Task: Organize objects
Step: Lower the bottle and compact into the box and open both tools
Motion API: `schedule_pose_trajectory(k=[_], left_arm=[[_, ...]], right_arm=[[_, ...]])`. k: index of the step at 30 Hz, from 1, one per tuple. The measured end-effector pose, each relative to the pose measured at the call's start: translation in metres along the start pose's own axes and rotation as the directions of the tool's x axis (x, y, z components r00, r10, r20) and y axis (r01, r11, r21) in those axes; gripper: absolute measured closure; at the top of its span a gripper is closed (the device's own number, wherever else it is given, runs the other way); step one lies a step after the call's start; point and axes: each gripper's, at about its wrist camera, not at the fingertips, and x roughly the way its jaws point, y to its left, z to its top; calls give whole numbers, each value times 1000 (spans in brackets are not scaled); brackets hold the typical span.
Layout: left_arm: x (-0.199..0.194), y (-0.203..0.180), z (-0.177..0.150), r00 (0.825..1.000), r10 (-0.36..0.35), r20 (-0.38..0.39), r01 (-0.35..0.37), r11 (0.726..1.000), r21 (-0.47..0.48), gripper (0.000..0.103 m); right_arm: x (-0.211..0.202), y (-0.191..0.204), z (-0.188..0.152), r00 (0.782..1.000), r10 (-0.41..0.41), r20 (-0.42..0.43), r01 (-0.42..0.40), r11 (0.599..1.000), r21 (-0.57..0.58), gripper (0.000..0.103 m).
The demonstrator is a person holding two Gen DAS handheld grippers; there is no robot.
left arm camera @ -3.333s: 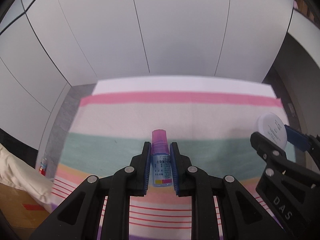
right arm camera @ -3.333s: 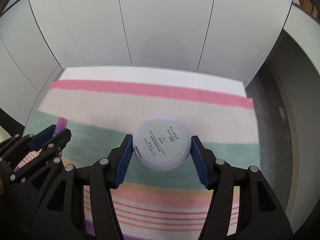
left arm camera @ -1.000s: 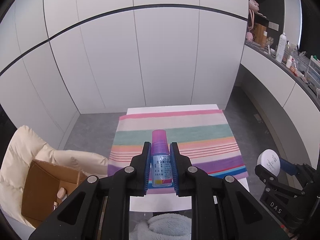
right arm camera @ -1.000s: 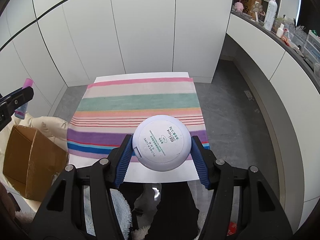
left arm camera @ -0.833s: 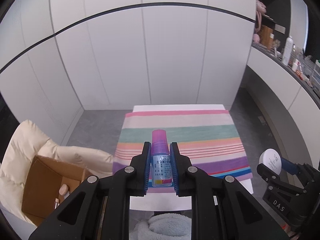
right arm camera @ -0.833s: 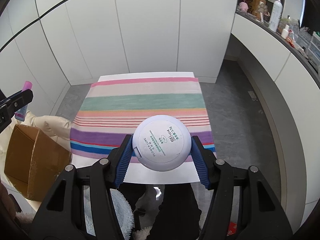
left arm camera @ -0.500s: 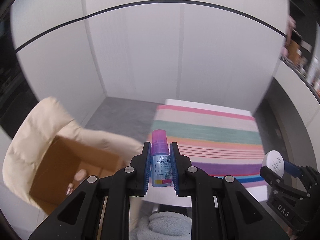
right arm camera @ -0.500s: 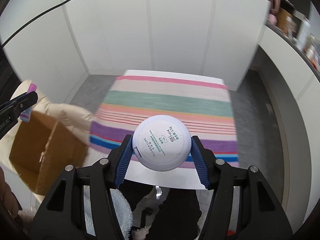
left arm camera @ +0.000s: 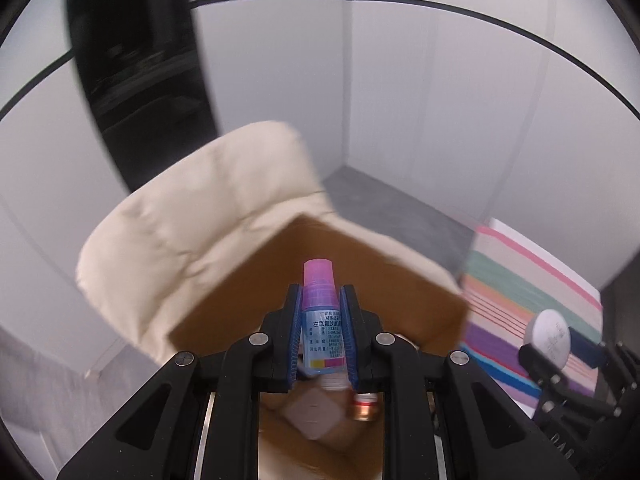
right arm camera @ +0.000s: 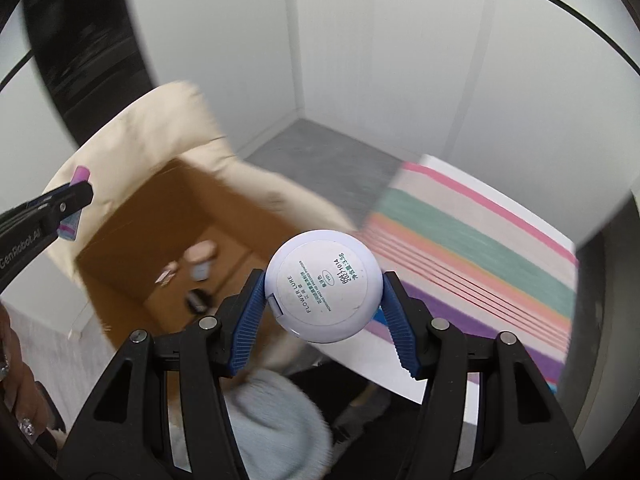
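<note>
My left gripper (left arm camera: 319, 334) is shut on a small bottle (left arm camera: 322, 326) with a pink cap and a blue printed label, held over an open brown cardboard box (left arm camera: 320, 256). My right gripper (right arm camera: 323, 304) is shut on a round white compact (right arm camera: 323, 286) with printed text, held above the gap between the box (right arm camera: 188, 200) and the table. The left gripper with its bottle (right arm camera: 76, 204) shows at the left of the right wrist view; the compact (left arm camera: 548, 338) shows at the right of the left wrist view. Small items lie in the box bottom (right arm camera: 200, 264).
The box sits on a cream padded chair (left arm camera: 192, 220). A table with a striped cloth (right arm camera: 472, 248) stands to the right. White wall panels are behind, with a dark opening (left arm camera: 136, 72) upper left. Someone's legs and a pale fuzzy slipper (right arm camera: 276, 420) are below.
Both grippers have swung left, away from the striped table, with their objects still held. The cardboard box now lies under the left gripper and beside the right one.
</note>
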Motion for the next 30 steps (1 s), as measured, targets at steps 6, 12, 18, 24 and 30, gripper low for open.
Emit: schedule_pose_trajectory(k=[6,12,18,24,30], left_arm=[[19,46,1,999,30,-33,-34,992,-123,84],[32,48,1,999,12,-46,-21,983,-183,34],[29,50,3,997,47,-66,-59,980,-192,0],[20,41,3,999,-50,-14,47,985,-167,0],[38,24,11,964,-246,-102,229,961,-155,0]], right_arm=[[26,80,10,996,83,-40,-87,987,-135,43],[40,105,11,992,112,-66,-122,976,-179,43],[41,98,13,991,127,-51,-134,979,-153,4],[33,88,13,993,108,-45,-113,984,-135,4],[21,65,15,997,68,-45,-71,995,-77,4]])
